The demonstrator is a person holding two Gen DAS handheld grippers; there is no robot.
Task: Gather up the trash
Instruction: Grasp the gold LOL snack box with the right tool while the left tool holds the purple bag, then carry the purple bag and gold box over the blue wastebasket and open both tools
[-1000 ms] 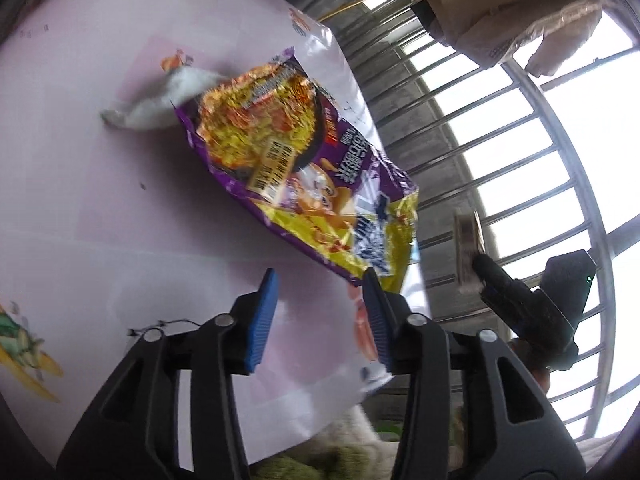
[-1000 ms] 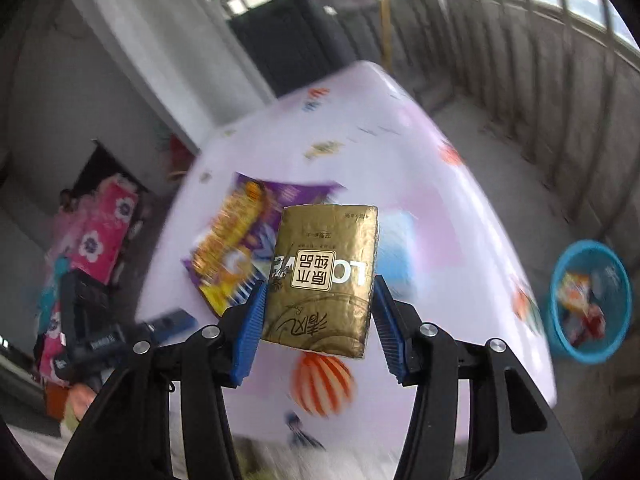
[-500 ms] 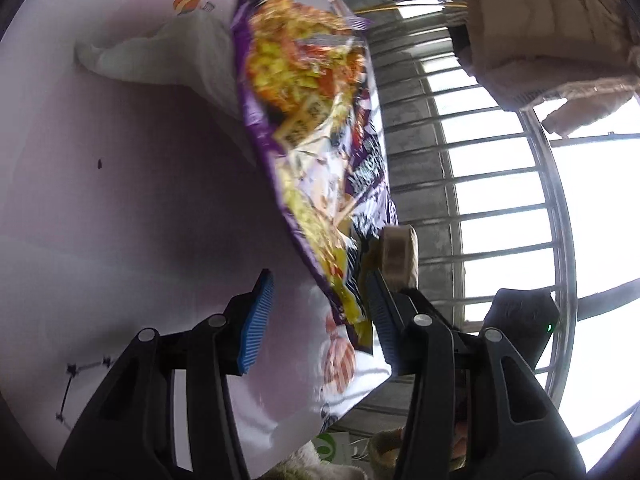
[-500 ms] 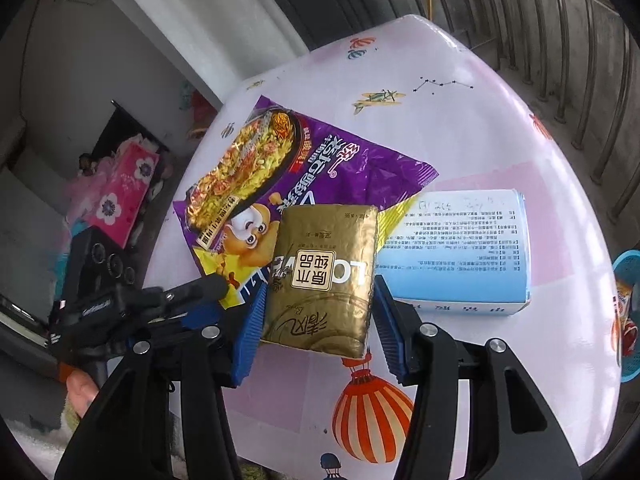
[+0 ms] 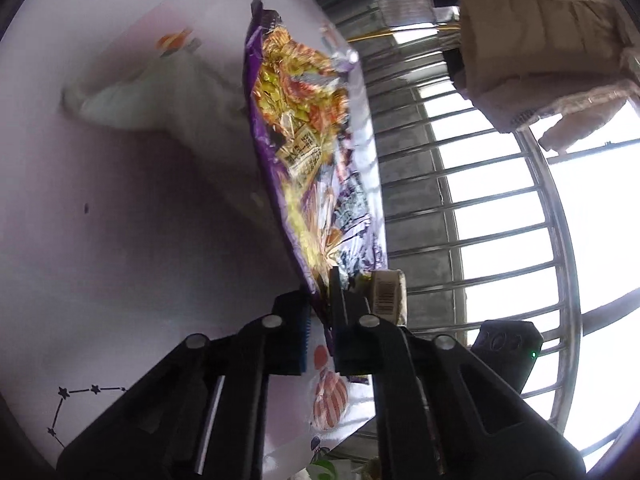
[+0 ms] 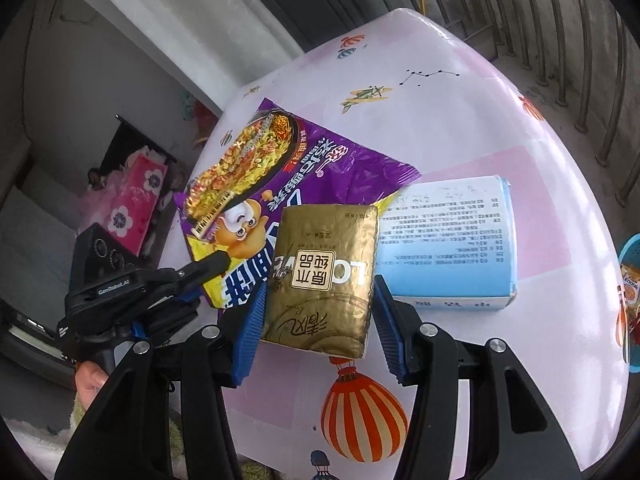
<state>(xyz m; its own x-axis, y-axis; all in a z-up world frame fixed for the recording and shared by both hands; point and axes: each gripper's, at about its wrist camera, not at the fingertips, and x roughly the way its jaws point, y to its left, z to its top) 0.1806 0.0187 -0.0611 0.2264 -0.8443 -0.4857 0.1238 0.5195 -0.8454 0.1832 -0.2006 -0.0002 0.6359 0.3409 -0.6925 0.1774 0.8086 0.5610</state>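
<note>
Beyond purple wrapper (image 5: 304, 152), crumpled tissue (image 5: 132, 104).

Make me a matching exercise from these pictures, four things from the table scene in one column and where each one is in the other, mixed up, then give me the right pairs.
Things
1. purple noodle wrapper
2. gold tissue pack
3. light blue box
4. blue basket

Places
A. flat on the tablecloth, untouched
B. between the right tongs
C. off the table, at the picture's right edge
D. its corner pinched in the left tongs

Pairs: 1-D, 2-B, 3-A, 4-C
</note>
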